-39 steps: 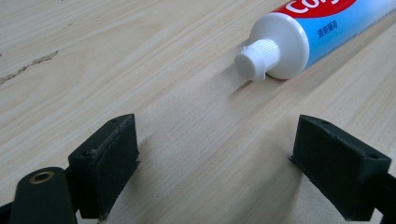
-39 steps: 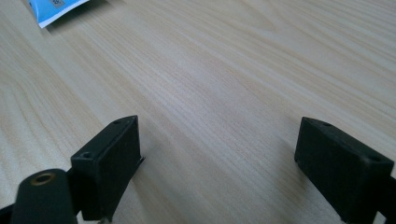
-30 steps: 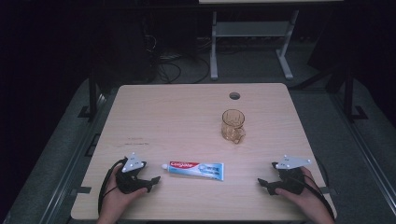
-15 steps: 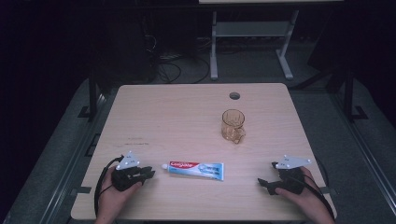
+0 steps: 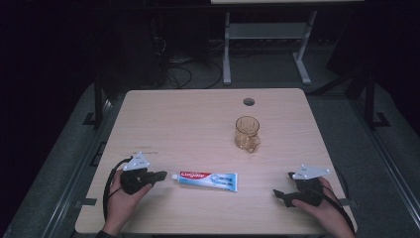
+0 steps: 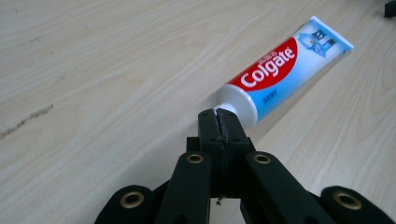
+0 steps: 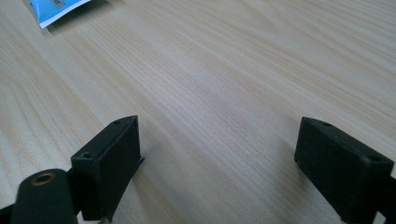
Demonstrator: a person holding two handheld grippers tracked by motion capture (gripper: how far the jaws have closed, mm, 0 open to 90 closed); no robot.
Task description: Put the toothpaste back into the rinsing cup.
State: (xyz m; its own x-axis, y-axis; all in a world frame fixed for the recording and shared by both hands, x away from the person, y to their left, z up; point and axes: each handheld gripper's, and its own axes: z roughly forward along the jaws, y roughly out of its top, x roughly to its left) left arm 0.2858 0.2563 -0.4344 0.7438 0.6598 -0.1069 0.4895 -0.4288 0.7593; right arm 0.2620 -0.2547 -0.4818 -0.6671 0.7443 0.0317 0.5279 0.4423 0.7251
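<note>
The wooden table is taking up the middle of the room, pale-grained, with a round cable hole near its far edge. On it, toward the right and well back from the person, an amber glass mug is standing upright, well apart from everything else.

Nearer the person, a Colgate toothpaste tube is lying flat across the table, its white cap end pointing toward the left hand and its flat crimped end toward the right. The red and blue printing is facing up.

The left gripper, held in the person's left hand, is sitting just beside the cap end. In the left gripper view its jaws have just been closing and are now pressed flat together with nothing between them; the closed tip is standing right in front of the tube, and I cannot tell whether it is touching the cap.

The right gripper is resting low over the table at the right, well apart from the tube. In the right gripper view its jaws are standing wide apart over bare wood, holding nothing.
</note>
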